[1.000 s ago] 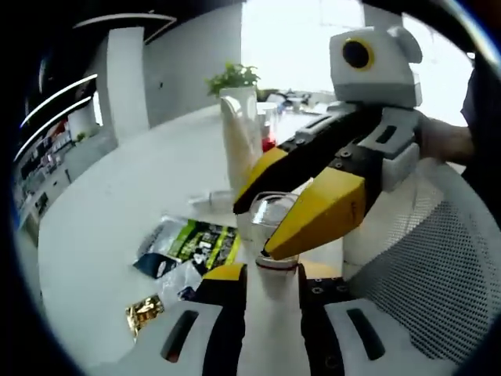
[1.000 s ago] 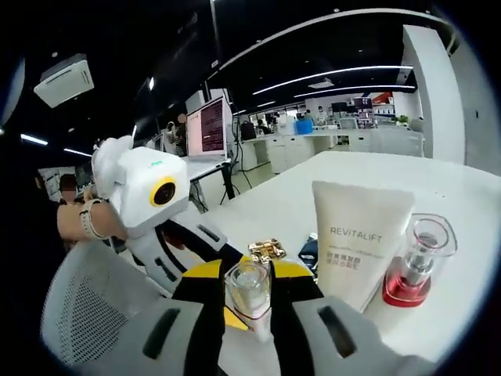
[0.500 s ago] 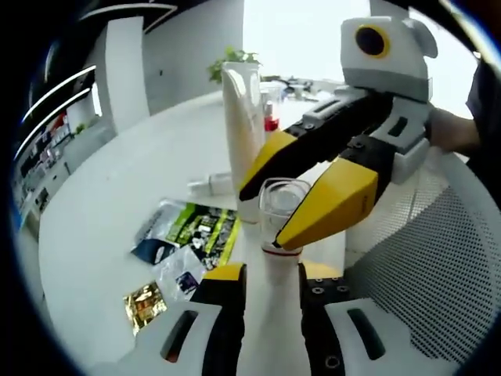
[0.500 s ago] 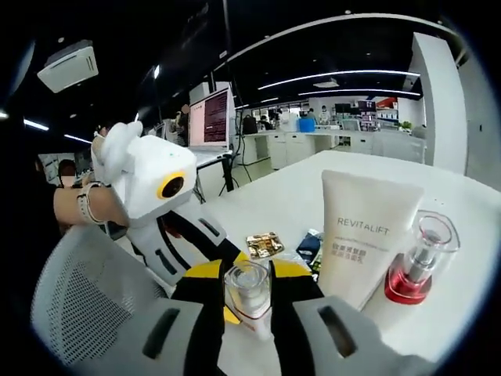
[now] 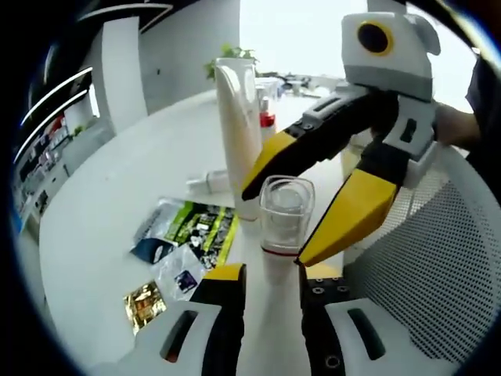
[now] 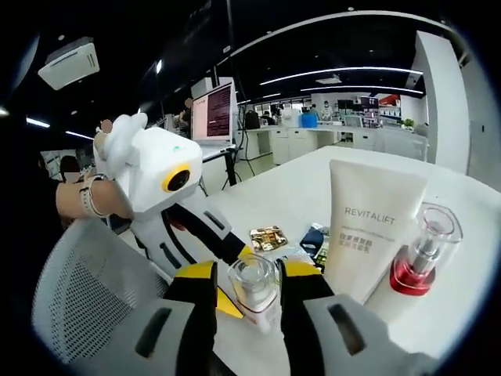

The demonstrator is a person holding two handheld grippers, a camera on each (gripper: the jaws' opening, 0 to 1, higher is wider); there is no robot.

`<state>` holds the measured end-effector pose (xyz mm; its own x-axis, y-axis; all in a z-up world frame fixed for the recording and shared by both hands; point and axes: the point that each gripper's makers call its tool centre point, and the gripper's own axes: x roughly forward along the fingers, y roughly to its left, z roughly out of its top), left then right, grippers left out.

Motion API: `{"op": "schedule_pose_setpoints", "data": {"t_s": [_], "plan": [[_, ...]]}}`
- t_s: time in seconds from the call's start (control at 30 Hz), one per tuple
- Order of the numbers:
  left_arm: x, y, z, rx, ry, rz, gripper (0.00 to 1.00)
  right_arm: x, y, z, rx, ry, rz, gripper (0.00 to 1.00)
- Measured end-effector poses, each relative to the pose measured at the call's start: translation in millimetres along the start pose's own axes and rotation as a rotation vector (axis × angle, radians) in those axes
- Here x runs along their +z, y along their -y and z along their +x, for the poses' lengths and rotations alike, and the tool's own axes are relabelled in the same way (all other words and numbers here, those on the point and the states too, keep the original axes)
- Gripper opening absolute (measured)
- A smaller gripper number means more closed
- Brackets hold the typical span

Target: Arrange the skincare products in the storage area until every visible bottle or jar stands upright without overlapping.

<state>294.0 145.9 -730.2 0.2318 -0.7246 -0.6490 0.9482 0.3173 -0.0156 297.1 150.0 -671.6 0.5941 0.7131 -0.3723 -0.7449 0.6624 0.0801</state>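
A white bottle with a clear cap (image 5: 286, 210) stands upright between the jaws of my left gripper (image 5: 270, 274), which is shut on its body. My right gripper (image 5: 280, 223) reaches in from the right, its yellow jaws spread to either side of the cap without touching it. In the right gripper view the same bottle (image 6: 254, 288) sits in the gap of my open right gripper (image 6: 250, 274), and the left gripper (image 6: 233, 283) holds it from below. A cream REVITALIFT tube (image 6: 372, 227) stands upright beside a red-based bottle (image 6: 419, 258).
Sachets (image 5: 188, 243) and a gold packet (image 5: 145, 305) lie flat on the white table (image 5: 117, 188). A small white bottle (image 5: 207, 184) lies on its side near the tube (image 5: 239, 133). A white mesh surface (image 5: 423, 282) is at the right. A person's hand (image 6: 86, 207) holds the left gripper.
My right gripper's jaws were shut on the clear cap and have now spread off it. The bottle stays in the left gripper.
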Motion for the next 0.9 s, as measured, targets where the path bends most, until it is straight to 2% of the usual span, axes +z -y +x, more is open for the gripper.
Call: {"op": "schedule_pose_setpoints", "data": {"t_s": [0.2, 0.4, 0.53, 0.63, 0.9], "plan": [[-3.8, -1.6, -2, 0.008, -0.013, -0.009, 0.23, -6.0, 0, -9, 0.005, -0.029, -0.003, 0.30], [-5.5, 2.4, -4, -0.001, -0.038, -0.030, 0.19, -27.3, 2, -14, 0.011, -0.127, -0.033, 0.29], [-9.2, 3.0, -5, -0.001, -0.076, -0.022, 0.17, -40.8, 6, -12, 0.019, -0.195, -0.037, 0.26], [-11.8, 4.7, -7, 0.001, -0.096, -0.021, 0.17, -45.7, 9, -9, 0.016, -0.232, -0.075, 0.24], [-7.9, 14.4, -5, -0.032, -0.094, -0.044, 0.13, -52.2, 8, -2, 0.041, -0.282, -0.098, 0.19]]}}
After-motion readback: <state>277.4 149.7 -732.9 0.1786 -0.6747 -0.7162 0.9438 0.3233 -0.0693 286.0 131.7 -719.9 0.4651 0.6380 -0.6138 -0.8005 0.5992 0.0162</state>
